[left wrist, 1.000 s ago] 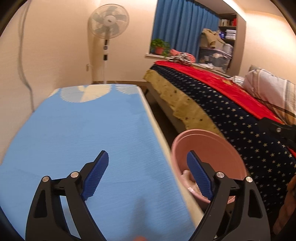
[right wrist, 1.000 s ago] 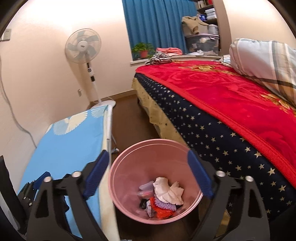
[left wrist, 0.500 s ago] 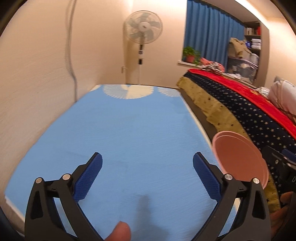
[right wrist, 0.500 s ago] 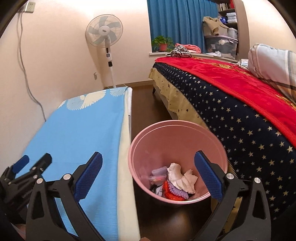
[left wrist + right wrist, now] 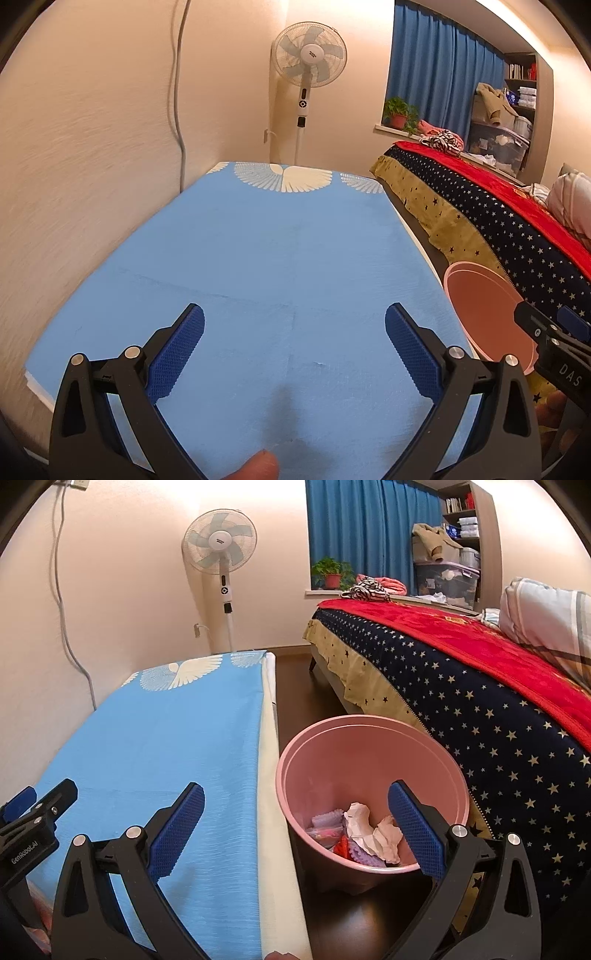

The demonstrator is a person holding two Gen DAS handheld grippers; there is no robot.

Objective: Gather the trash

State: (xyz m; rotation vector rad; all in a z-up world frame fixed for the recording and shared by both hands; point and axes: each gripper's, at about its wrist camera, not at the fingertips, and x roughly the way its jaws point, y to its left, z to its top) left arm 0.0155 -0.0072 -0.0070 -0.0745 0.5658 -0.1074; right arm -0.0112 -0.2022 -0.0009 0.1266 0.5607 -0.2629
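Left hand-held gripper (image 5: pixel 294 343): jaws spread wide with nothing between them. Over the last second it has swung away from the bin and now faces squarely down the blue-covered table (image 5: pixel 258 266).

Right hand-held gripper (image 5: pixel 295 823): also wide open and empty. It has drawn back from above the bin, so its left finger now lies over the table's edge and its right finger over the bin's mouth.

Bin (image 5: pixel 369 760): a pink waste bin stands on the dark floor between the table and the bed (image 5: pixel 480 686), just beside the table's edge.

Trash (image 5: pixel 369 834): crumpled white paper with red and purple scraps lies at the bottom of the bin.

Table surface: in both views the blue cover shows no litter, only its white wing print at the far end.

Meaning for the task: judging from the empty jaws and the trash already binned, the drop appears done; the left gripper's turn toward the table reads as a search for further pieces, and none shows here.

Surroundings: a standing fan (image 5: pixel 308 62) stands against the far wall beyond the table.
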